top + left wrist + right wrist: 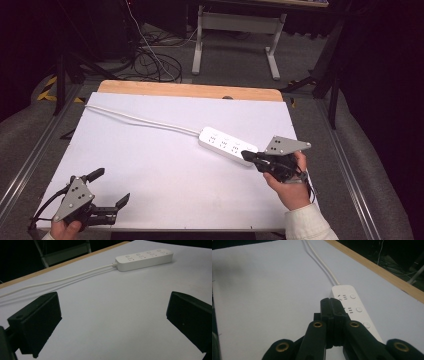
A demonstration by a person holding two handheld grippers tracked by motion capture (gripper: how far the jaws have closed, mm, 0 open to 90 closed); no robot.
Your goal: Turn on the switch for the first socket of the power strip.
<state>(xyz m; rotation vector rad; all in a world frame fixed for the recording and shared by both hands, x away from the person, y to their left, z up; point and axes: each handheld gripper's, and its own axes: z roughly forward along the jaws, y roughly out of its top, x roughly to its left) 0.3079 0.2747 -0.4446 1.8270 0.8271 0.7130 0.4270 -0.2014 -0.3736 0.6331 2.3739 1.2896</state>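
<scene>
White power strip (227,145), lying flat — right side of table, cord trailing left

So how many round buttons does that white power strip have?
4, in one row along the power strip, as the left gripper view shows. In the right gripper view three are visible; the shut right gripper covers the near end.

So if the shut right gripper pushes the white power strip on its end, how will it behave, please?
The power strip looks like a stiff, flat bar, so it would probably slide and not tip or roll. A push at one end may turn it. Its thin cord seems floppy and would likely trail behind. The right gripper, jaws together, is at that end.
</scene>
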